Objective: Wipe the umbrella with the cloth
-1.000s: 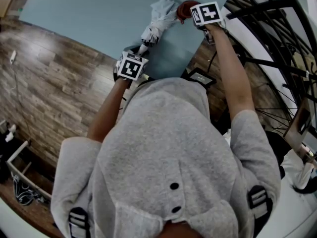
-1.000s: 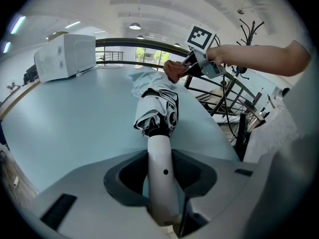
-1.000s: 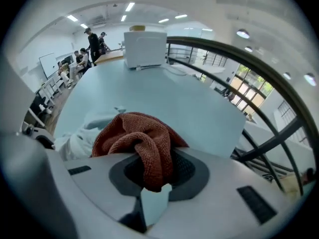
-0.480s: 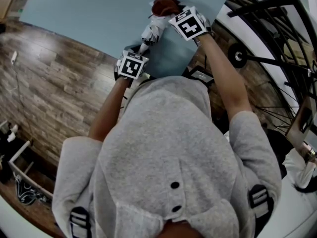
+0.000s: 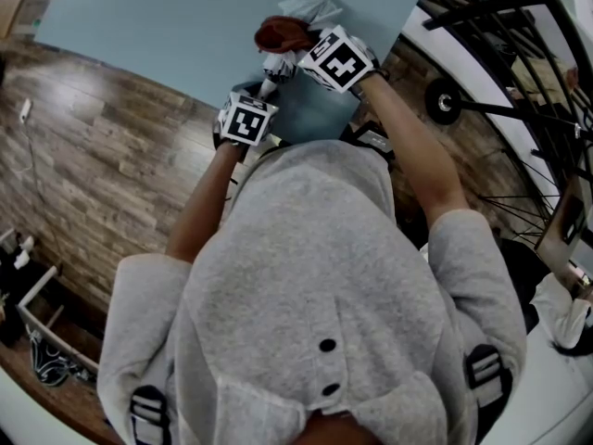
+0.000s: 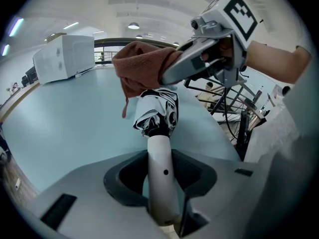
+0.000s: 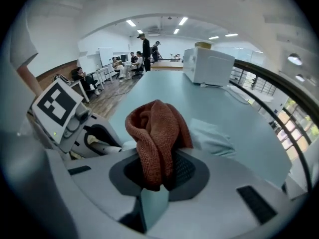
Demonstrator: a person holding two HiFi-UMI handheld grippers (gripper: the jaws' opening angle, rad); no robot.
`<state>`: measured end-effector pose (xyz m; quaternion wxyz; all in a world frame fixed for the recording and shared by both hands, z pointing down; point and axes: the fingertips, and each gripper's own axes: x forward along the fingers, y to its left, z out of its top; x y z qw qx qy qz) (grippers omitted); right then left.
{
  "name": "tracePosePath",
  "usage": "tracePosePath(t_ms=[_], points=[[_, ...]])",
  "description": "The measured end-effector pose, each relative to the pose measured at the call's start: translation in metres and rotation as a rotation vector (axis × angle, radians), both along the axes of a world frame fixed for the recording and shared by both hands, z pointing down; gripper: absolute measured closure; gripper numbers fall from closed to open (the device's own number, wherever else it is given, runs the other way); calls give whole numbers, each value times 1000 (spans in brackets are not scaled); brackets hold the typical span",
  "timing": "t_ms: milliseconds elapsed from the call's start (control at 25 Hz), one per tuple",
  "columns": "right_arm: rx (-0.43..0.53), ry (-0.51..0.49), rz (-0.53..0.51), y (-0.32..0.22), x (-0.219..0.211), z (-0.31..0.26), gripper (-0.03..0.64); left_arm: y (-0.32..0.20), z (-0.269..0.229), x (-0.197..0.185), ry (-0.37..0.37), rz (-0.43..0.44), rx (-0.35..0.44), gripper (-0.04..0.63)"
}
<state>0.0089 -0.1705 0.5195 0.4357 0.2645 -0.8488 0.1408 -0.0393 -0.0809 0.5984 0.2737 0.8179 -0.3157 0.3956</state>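
Note:
A folded black-and-white umbrella (image 5: pixel 295 28) lies on the pale blue table (image 5: pixel 167 35). Its white handle (image 6: pixel 162 178) sits between the jaws of my left gripper (image 6: pixel 162 169), which is shut on it near the table's front edge (image 5: pixel 261 91). My right gripper (image 5: pixel 298 46) is shut on a bunched rust-red cloth (image 5: pixel 281 33), which rests on the umbrella's canopy (image 6: pixel 158 112) just past the handle. In the right gripper view the cloth (image 7: pixel 157 133) rises out of the gripper (image 7: pixel 159 176), with pale umbrella fabric (image 7: pixel 212 137) behind it.
A white box-shaped appliance (image 7: pixel 207 66) stands far back on the table. A bicycle wheel and black frame (image 5: pixel 519 109) stand right of the table. Wooden floor (image 5: pixel 93 156) lies on the left. People (image 7: pixel 144 49) stand at the room's far end.
My right gripper has carried the cloth leftward, from beside the umbrella's far end onto its canopy nearer the handle, rolling as it went. The left gripper has stayed still on the handle.

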Motion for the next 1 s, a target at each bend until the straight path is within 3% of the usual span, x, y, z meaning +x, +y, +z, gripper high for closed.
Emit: tracePosePath(t_ms=[120,280,400,520,680,760,880,1000], points=[[-33,5,-69,23,-15,8,543,0,1,-1,-8,-4,0,440],[-34,-13,-24,11,-9,7,543,-1,-1,-3,-8,-4,10,440],[-8,-42,101,-14,13,0,543,1,0,-3,-4,-5,7,440],[57,-74,326,-49,51,-7,541,-1,-1,-2,-1,-3,14,440],[166,-4,621,-85,128,-6,543,-4,-1,1,-1,4,23,440],[211,-11,676,-87,152,-19,543,-4,0,0,-2,4,14,440],[297,-53,675,-72,165,-52,541,1,-1,-4,12,8,-4,439],[393,-104,647,-45,172,-91,541,-5,-24,0,93,-10,86,422]])
